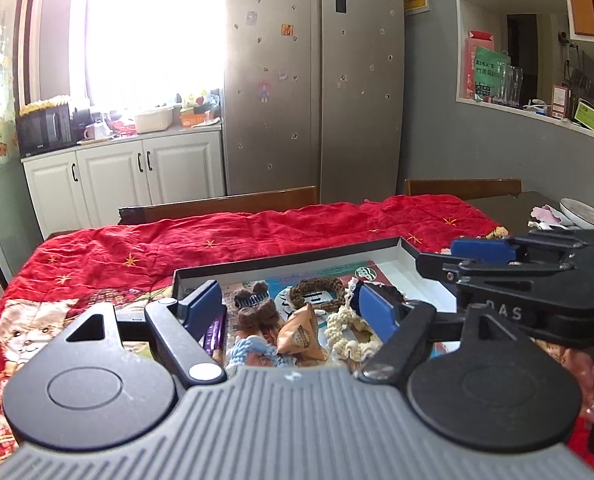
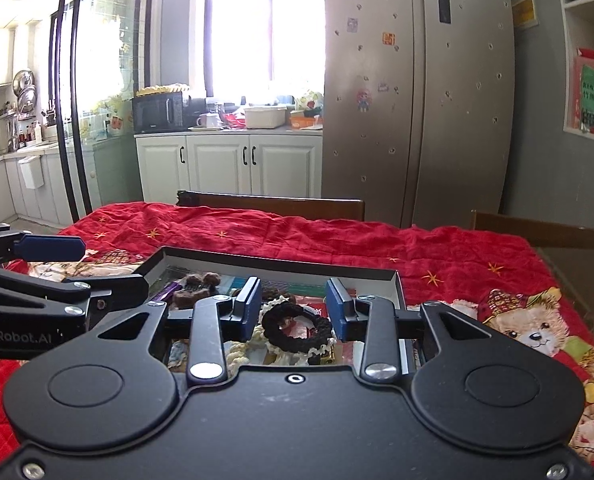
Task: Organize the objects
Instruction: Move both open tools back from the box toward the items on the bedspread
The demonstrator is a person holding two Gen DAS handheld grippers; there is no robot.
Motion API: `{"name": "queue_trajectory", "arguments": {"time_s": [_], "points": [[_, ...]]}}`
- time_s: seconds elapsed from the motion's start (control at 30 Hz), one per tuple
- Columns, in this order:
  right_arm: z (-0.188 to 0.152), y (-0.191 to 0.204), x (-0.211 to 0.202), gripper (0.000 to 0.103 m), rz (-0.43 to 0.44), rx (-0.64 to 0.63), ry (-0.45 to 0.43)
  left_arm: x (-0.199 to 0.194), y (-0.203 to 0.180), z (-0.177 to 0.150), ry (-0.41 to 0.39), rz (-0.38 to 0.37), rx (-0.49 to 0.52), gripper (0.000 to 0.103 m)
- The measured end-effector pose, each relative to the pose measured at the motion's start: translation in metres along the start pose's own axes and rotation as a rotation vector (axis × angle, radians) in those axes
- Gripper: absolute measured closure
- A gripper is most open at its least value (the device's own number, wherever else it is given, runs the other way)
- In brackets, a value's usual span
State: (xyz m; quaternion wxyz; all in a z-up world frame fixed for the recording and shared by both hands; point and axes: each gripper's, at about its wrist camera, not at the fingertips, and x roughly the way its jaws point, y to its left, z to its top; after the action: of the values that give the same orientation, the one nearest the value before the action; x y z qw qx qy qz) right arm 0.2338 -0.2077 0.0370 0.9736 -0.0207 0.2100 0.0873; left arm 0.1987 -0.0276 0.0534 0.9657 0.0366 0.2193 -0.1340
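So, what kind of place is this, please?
Most likely a home kitchen with a dining area: a tall fridge with magnets, a microwave on white cabinets, and a table under a red cloth.

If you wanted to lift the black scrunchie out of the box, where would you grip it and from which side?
Grip the black scrunchie across one arc of its ring, probably the near-right part, coming from above. It lies roughly flat on the other items in the box, so its open centre lets one finger drop inside and the other outside.
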Motion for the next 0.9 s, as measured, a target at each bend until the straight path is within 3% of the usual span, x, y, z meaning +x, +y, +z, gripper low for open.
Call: {"name": "queue_trajectory", "arguments": {"time_s": [0.23, 0.47, 0.9], "points": [[-0.001, 0.011, -0.037, 0.066, 0.020, -0.023, -0.017, -0.031, -0.005, -0.011, -0.013, 0.004, 0.036, 0.018], [-0.013, 0.026, -0.063, 0.065, 0.051, -0.046, -0.016, -0.052, 0.001, -0.028, -0.010, 0.000, 0.006, 0.017], [-0.057, 0.039, -0.067, 0.064, 0.102, -0.028, 0.038, -0.040, 0.010, -0.064, 0.056, -0.026, -0.027, 0.017]]}}
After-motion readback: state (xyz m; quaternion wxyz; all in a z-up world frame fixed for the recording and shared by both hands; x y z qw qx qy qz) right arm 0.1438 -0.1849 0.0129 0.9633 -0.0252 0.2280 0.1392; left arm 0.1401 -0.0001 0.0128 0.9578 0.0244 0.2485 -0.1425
